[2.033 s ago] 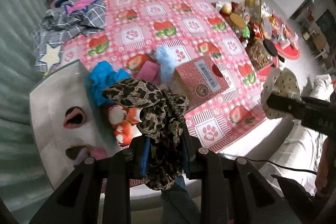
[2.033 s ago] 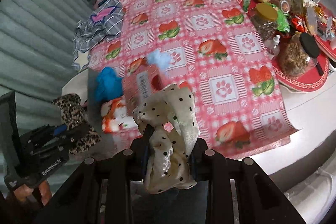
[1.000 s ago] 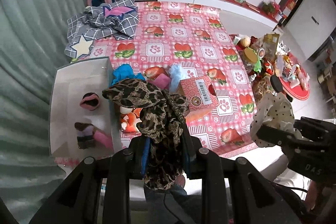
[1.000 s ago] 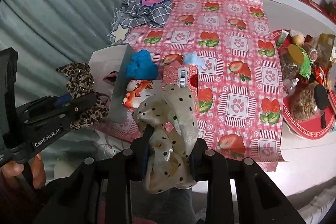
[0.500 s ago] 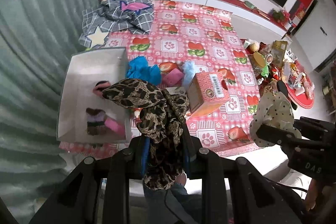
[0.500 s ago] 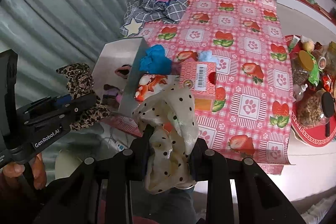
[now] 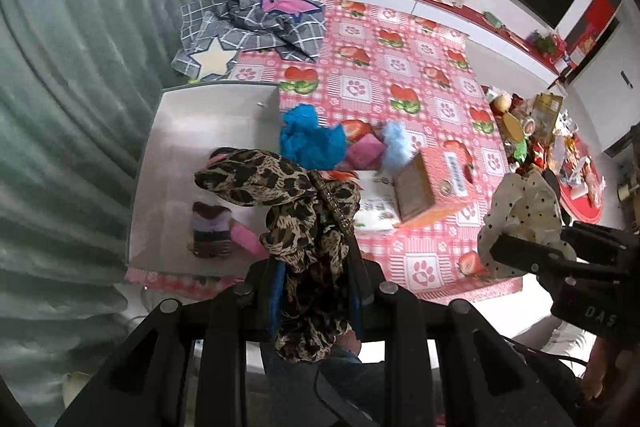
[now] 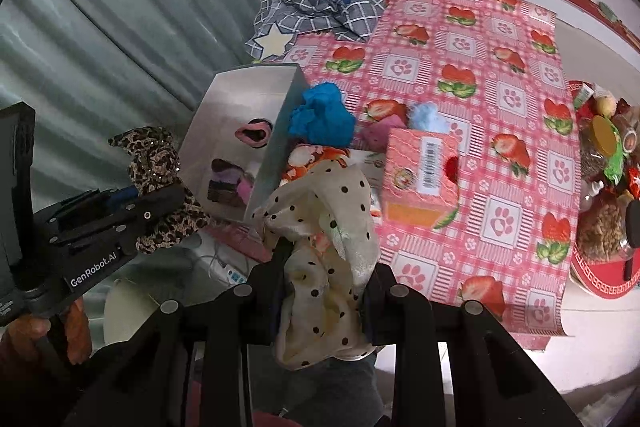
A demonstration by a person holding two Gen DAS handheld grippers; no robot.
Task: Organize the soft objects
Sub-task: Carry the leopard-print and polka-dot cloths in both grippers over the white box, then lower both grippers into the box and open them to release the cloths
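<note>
left gripper (image 7: 316, 291): jaws clenched on leopard-print scrunchie (image 7: 296, 203); held in the air over the near right corner of the white box (image 7: 208, 115)
right gripper (image 8: 324, 279): jaws clenched on cream polka-dot scrunchie (image 8: 328, 227); held above the near edge of the surface (image 8: 472, 99), right of the box
white box: open top, at the left end of the surface; pink scrunchie (image 8: 253, 134) and a purple-brown striped soft item (image 7: 211, 231) inside
beside box: blue soft item (image 7: 310, 139), pink soft item (image 7: 364, 153), light blue fluffy item (image 7: 396, 145), orange-white pack (image 8: 308, 159); all on the pink strawberry cloth just right of the box wall
pink carton (image 8: 420, 179): on the cloth, just right of the soft pile
far left corner: grey checked fabric (image 7: 256, 23), crumpled
right end: jars and snacks on red tray (image 8: 600, 283)
</note>
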